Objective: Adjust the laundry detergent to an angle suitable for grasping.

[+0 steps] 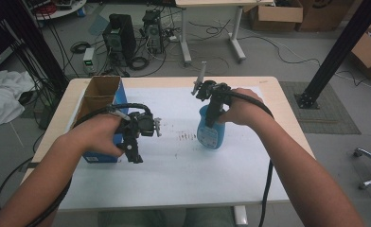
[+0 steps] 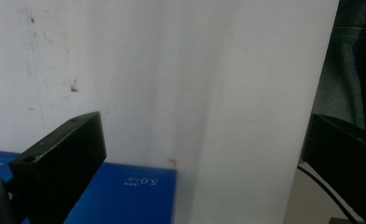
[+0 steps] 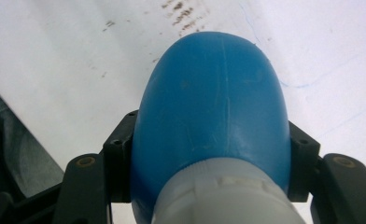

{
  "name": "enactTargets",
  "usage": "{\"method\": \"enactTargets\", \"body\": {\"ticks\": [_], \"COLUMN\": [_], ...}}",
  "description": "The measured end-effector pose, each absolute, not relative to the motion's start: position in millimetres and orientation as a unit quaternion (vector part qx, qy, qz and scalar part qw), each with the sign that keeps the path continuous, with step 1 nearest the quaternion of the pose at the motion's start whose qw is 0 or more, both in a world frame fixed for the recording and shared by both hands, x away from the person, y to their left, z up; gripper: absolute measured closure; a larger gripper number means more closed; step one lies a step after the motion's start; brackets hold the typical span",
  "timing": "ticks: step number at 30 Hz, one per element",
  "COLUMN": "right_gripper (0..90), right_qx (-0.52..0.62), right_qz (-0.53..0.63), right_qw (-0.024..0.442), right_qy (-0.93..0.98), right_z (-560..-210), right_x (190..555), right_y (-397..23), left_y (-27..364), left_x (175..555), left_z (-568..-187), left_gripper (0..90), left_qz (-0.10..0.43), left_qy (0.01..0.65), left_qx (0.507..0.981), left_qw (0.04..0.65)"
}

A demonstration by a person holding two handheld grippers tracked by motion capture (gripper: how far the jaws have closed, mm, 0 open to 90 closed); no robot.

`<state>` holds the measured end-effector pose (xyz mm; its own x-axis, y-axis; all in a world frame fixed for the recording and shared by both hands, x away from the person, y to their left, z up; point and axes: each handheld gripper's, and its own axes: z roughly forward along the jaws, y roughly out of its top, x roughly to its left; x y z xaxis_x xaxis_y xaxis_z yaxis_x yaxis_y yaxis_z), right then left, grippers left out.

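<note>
Blue plastic spray bottle with a white collar stands upright on the white paper sheet, pinched at its shoulder between the jaws of the right gripper; its long axis runs down, away from those fingers. Left gripper hovers well apart, jaws spread and empty, just beside the blue cardboard box.

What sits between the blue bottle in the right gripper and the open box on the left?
Only the left gripper, hovering open beside the box. The right gripper clamps the blue bottle.
</note>
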<state>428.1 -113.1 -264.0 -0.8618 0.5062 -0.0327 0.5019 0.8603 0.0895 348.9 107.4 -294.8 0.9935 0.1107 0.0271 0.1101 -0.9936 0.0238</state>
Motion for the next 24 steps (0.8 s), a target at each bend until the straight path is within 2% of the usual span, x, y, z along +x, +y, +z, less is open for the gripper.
{"method": "enactTargets", "body": {"ticks": [11,24], "right_gripper": [37.5,37.5], "right_qx": [0.295,0.302], "right_qz": [0.047,0.043], "right_qw": [0.013,0.018], "right_qy": [0.954,0.952], "right_z": [-275.6,-293.4], "right_x": [433.6,433.8], "right_y": [-119.9,-118.7], "left_y": [102.3,102.2], "left_x": [351.6,352.3], "left_z": [-297.8,-300.3], "left_gripper": [0.4,0.1], "left_qz": [0.008,0.006], "left_qy": [0.054,0.056], "left_qx": [0.998,0.998], "left_qw": [0.007,0.008]}}
